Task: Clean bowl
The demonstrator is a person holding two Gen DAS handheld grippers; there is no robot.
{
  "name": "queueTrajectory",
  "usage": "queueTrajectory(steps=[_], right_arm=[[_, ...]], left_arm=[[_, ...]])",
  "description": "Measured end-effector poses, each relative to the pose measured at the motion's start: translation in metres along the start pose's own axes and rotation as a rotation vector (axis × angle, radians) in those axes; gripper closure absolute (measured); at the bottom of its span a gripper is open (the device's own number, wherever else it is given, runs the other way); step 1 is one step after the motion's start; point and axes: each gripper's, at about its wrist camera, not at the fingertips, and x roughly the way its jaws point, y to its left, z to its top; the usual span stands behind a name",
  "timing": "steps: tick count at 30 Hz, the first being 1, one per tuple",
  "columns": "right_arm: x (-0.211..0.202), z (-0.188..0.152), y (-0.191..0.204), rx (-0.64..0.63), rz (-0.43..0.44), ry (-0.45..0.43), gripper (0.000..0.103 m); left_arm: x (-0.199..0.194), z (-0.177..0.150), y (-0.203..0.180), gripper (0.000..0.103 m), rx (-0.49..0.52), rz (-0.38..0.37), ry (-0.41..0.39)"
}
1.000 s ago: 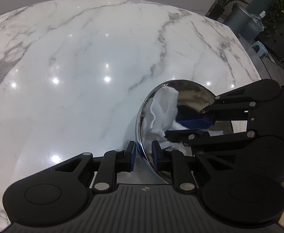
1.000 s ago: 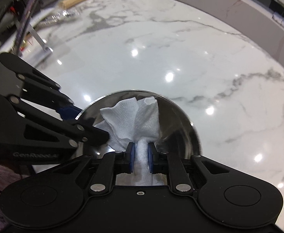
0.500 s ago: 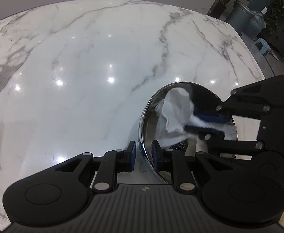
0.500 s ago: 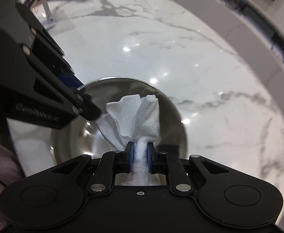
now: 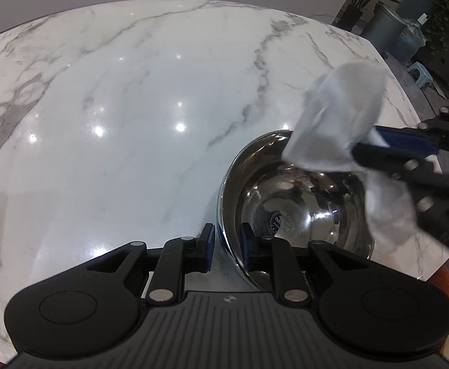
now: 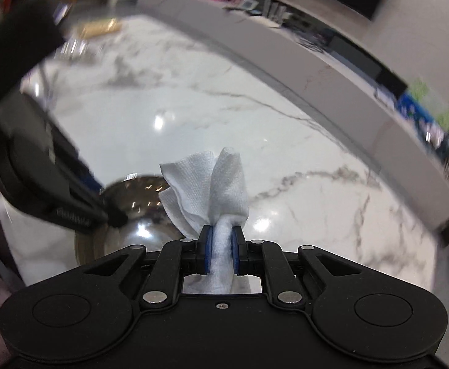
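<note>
Shiny steel bowl sits upright on marble — crumpled white paper towel held above it.

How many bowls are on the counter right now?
1. The steel bowl sits at the marble counter's near edge, its rim between the left gripper's fingers. None other visible.

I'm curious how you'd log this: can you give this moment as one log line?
left claw: pinching steel bowl rim | right claw: shut on paper towel | towel: clear of bowl | bowl: on marble table
</note>
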Motion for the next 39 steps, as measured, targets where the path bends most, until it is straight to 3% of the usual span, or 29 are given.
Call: queueTrajectory(steps=[4,10,14,18,32,35,39], right_arm=[[-0.011,-0.017,-0.041,0.292,0.112,-0.054,0.092],[-0.014,-0.074,-0.085,0.760,0.281,-0.146,0.092],[0.000,-0.112,-0.093,0.984,0.358,-0.170,0.092],[0.013,-0.142,-0.090,1.152,0.426,-0.193,0.092],[0.051,-0.173,-0.083,1.344,0.529,-0.207,0.092],[0.059,-0.173,-0.077,1.323,0.484,-0.131,0.091],[0.073,-0.182,-0.064,1.348,0.501,-0.084,0.091]], left_arm=[[-0.002,-0.002,0.000,0.080,-0.021,-0.003,-0.011],[-0.005,-0.007,0.001,0.080,-0.047,-0.007,-0.021],[-0.007,-0.011,0.002,0.087,-0.065,-0.010,-0.027],[-0.009,-0.013,0.001,0.087,-0.074,-0.008,-0.032],[-0.008,-0.013,-0.004,0.087,-0.059,0.037,-0.039],[-0.008,-0.011,-0.004,0.087,-0.058,0.040,-0.035],[-0.007,-0.007,-0.005,0.087,-0.043,0.066,-0.037]])
